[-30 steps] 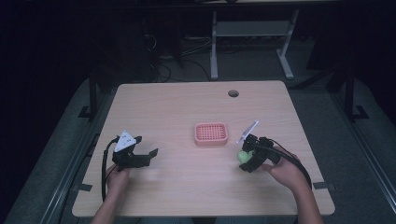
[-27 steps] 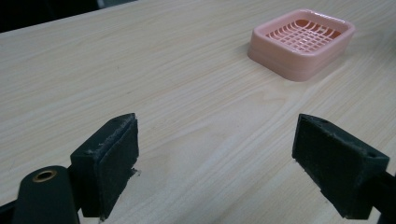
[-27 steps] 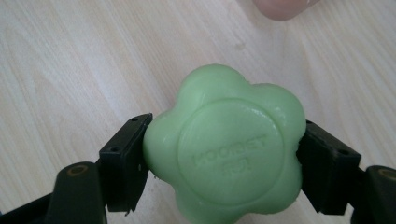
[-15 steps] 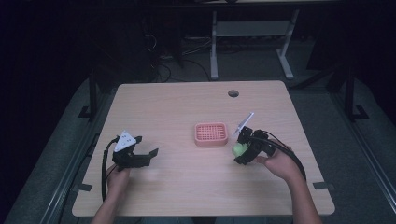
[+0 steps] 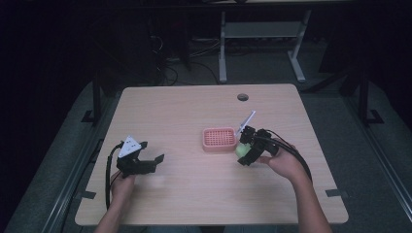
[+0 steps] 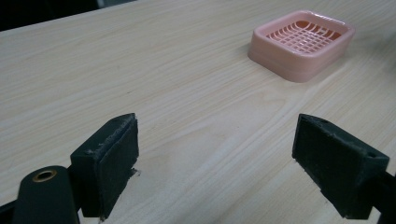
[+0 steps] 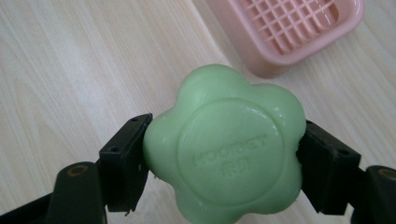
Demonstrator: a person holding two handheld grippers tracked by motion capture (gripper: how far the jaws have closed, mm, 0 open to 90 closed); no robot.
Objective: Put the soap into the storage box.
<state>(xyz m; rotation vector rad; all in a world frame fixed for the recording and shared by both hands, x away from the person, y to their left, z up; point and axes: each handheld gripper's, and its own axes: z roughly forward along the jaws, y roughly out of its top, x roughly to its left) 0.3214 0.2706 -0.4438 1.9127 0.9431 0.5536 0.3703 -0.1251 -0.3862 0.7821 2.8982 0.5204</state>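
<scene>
Green soap [image 7: 224,151]: flower-shaped bar, pale green, with some embossed lettering on the round face that I can't really read. It's clamped between the two black pads of the right tongs, held up off the counter just beside the pink dish's near right corner. In the high view it's the little green blob [image 5: 241,150] at the tip of the tongs.

Right tongs [image 5: 247,147]: closed onto the soap from both sides, pads pressing into the lobes. The person's right hand [image 5: 284,162] holds them from behind, with the cable looping back along the forearm.

Pink dish [image 5: 219,139]: rectangular soap dish with a grid-style slatted bottom, nothing in it, sitting flat near the middle of the counter. From the right gripper view it's just past the soap, toward the upper right [image 7: 289,32]. From the left gripper view it's farther off, upper right [image 6: 301,44].

Left tongs [image 6: 217,163]: spread wide, nothing between the pads, just bare wood. In the high view they sit low over the counter's left side [image 5: 145,165], well apart from the dish, held by the left hand [image 5: 121,183].

Counter [image 5: 184,111]: light wood-grain top, with a round cable hole [image 5: 242,97] near the far edge.
</scene>
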